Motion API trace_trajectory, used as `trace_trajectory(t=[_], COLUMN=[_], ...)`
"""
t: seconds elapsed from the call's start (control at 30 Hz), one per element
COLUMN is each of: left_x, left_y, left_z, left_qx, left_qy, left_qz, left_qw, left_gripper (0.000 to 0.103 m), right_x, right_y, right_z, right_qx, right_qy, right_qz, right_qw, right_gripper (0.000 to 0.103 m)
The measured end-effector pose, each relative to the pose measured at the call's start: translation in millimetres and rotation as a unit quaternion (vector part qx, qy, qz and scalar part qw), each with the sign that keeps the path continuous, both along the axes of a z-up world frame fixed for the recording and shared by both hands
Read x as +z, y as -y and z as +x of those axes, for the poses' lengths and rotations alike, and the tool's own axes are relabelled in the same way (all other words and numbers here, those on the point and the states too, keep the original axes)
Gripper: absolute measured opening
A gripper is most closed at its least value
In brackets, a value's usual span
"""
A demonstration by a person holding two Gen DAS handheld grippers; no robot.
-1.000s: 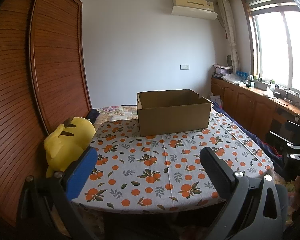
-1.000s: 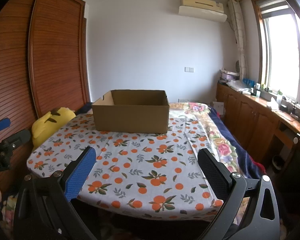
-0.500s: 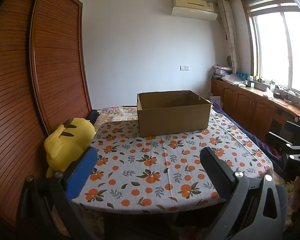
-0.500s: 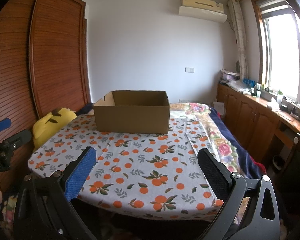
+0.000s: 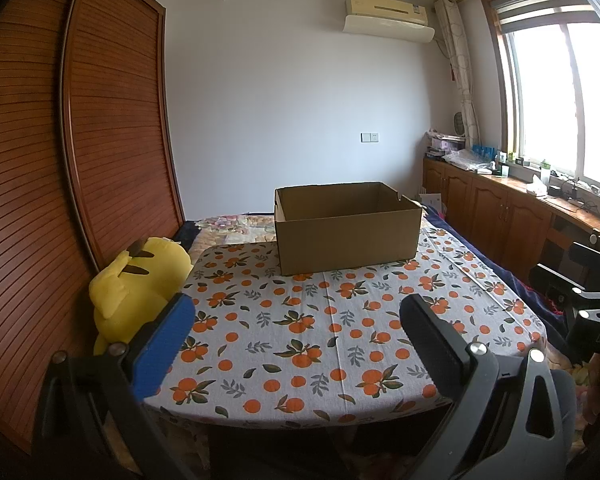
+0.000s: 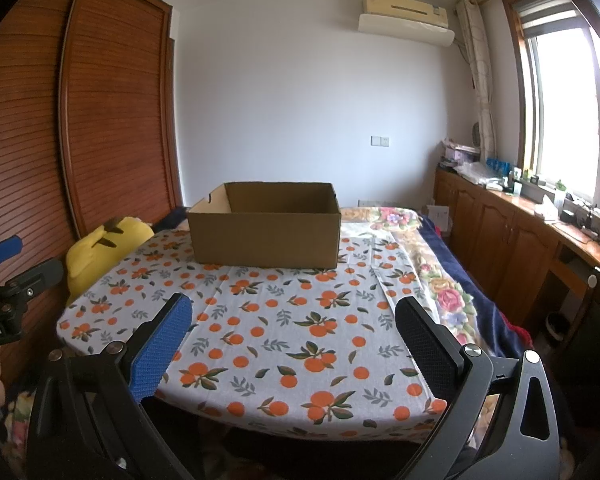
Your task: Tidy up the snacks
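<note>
Both tools held back from the near edge of the table. My left gripper [image 5: 296, 332] and my right gripper [image 6: 292, 328] each hang before that edge with jaws spread wide and nothing between them; I read this as a standing-off pose that keeps the whole top in view. The open-topped brown cardboard box [image 5: 346, 228] sits at the far edge of the white cloth-covered table printed with oranges [image 5: 300, 344], near its middle, which leaves the near half of the cloth bare as working room and puts the box in reach of either tool. No snacks show on the cloth in either view. The box floor is hidden behind its front wall, so I cannot tell whether snacks lie inside. The scene fits equally a box waiting to be filled and a box already packed. A yellow plush toy [image 5: 136, 284] leans off the table's left edge, against the slatted brown wooden wardrobe door [image 5: 116, 128], clear of the work.
</note>
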State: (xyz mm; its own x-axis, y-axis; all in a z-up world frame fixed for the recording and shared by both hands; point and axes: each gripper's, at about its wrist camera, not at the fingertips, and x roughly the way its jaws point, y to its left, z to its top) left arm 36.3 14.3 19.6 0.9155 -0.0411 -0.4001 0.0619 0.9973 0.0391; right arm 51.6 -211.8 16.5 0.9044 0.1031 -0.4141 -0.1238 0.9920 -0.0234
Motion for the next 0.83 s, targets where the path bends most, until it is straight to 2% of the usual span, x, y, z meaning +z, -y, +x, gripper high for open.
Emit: trace_trajectory(t=[0.83], left_x=[5.0], left_y=[-0.7], left_z=[-1.8], left_qx=[0.001], left_qy=[0.004], left_qz=[0.001], left_qw=[1.0], left_gripper=[0.103], right_x=[4.9], right_y=[-2.0], right_z=[-0.3], right_qx=[0.0], right_qy=[0.003], right_qz=[0.0], right_qw=[1.0], right_gripper=[0.103])
